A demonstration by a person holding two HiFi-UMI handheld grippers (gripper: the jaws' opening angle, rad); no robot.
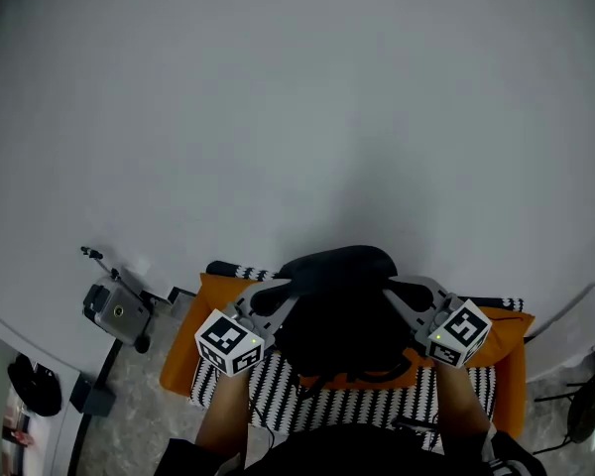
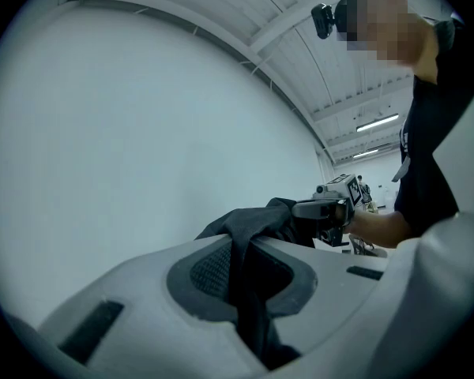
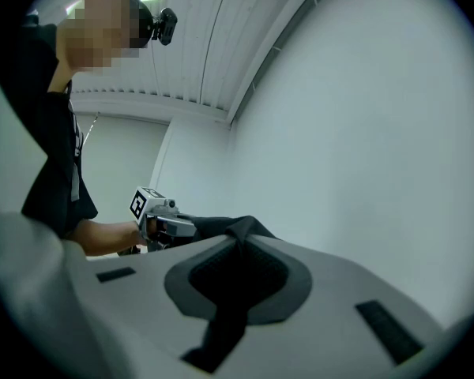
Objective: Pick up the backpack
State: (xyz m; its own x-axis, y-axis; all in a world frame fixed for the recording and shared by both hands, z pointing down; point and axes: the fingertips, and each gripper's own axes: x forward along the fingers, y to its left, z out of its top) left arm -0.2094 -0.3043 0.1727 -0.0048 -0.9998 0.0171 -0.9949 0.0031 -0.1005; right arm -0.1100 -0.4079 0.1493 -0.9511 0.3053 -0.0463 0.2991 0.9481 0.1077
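White wall [image 1: 297, 97] fills most of the head view. Speckled grey floor [image 1: 129, 415] shows at lower left. An orange cloth [image 1: 183, 350] lies spread low in the frame, with a black-and-white striped cloth [image 1: 367, 405] on top of it.

- Backpack [image 1: 337, 310]: black and soft, bunched into a dark mass. It hangs between the two claws, above the striped cloth. Cannot tell whether its bottom touches the cloth.
- Left claw [image 1: 276, 296]: closed on a fold of the backpack's black fabric. Its own view shows the fold pinched in the seam between the grey pads [image 2: 201, 271] and running away towards the other claw. Marker cube faces up, forearm behind it.
- Right claw [image 1: 397, 294]: also closed on the backpack's fabric. Its own view shows a dark strip clamped between the pads [image 3: 280, 279], with the rest of the bag beyond.
- Both claws point inward at each other, level, on opposite sides of the bag. Each one appears in the other's view across the fabric.
- Grey device [image 1: 114, 310] on a stand: left of the orange cloth, apart from it.
- Ceiling [image 2: 355, 93]: white and ribbed, with strip lights, seen in both gripper views.
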